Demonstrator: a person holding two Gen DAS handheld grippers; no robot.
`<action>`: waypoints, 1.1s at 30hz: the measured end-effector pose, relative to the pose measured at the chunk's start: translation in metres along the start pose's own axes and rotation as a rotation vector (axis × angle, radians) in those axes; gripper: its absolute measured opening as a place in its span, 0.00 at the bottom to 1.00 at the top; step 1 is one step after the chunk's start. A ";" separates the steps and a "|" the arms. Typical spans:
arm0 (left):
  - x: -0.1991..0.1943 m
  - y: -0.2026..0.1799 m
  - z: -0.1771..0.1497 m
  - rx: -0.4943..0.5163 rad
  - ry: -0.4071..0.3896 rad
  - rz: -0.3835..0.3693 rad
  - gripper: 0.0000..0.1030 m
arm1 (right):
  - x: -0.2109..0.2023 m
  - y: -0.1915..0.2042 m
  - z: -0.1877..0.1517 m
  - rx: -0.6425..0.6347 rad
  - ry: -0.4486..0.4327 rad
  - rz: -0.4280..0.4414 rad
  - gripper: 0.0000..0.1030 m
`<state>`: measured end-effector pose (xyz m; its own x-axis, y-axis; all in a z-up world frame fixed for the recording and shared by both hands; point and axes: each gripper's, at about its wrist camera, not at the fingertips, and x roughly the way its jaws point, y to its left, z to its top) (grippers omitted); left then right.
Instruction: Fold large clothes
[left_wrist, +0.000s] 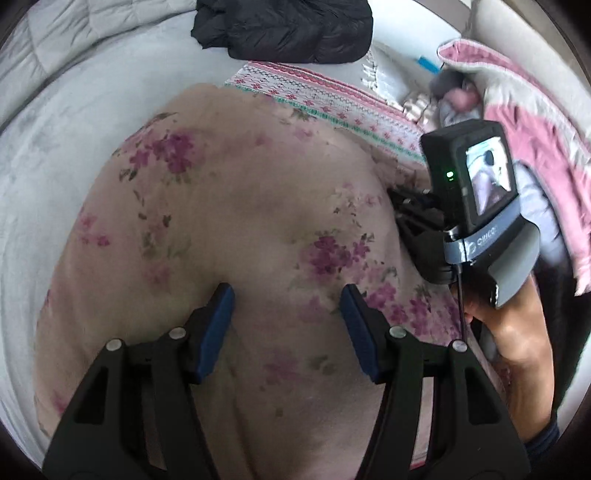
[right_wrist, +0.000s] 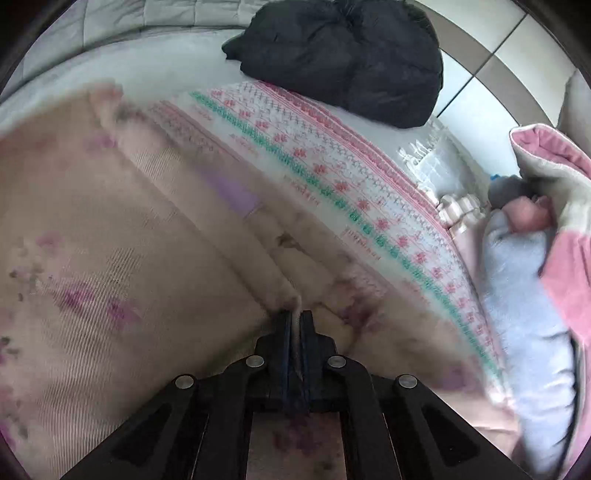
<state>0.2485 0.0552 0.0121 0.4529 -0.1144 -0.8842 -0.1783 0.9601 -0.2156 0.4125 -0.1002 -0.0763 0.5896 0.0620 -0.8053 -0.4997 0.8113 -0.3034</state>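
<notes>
A large beige garment with purple flowers (left_wrist: 236, 206) lies spread on the grey bed. My left gripper (left_wrist: 287, 295) is open just above its middle, its blue pads (left_wrist: 218, 325) apart and holding nothing. My right gripper (right_wrist: 295, 317) is shut on a raised fold of the same floral garment (right_wrist: 110, 258), which drapes away to the left. In the left wrist view the right gripper's body (left_wrist: 476, 199) and the hand that holds it sit at the garment's right edge.
A white cloth with pink and green patterned bands (right_wrist: 332, 177) lies under the garment's far edge. A black puffer jacket (right_wrist: 351, 59) sits beyond it. A pile of pink, grey and light blue clothes (right_wrist: 535, 229) lies at the right. Tiled floor (right_wrist: 491, 92) shows beyond the bed.
</notes>
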 end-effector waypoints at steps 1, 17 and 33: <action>-0.001 -0.003 0.000 0.013 -0.007 0.014 0.60 | -0.001 -0.010 -0.001 0.044 -0.008 0.028 0.05; -0.001 -0.006 -0.005 0.028 -0.039 0.050 0.60 | -0.185 -0.105 -0.167 0.539 -0.028 0.155 0.69; -0.048 0.050 -0.025 -0.003 -0.169 0.049 0.60 | -0.145 -0.105 -0.219 0.628 -0.027 0.106 0.81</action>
<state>0.1956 0.1025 0.0332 0.5838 -0.0230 -0.8116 -0.2060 0.9627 -0.1754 0.2408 -0.3217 -0.0387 0.5770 0.1690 -0.7991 -0.0942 0.9856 0.1404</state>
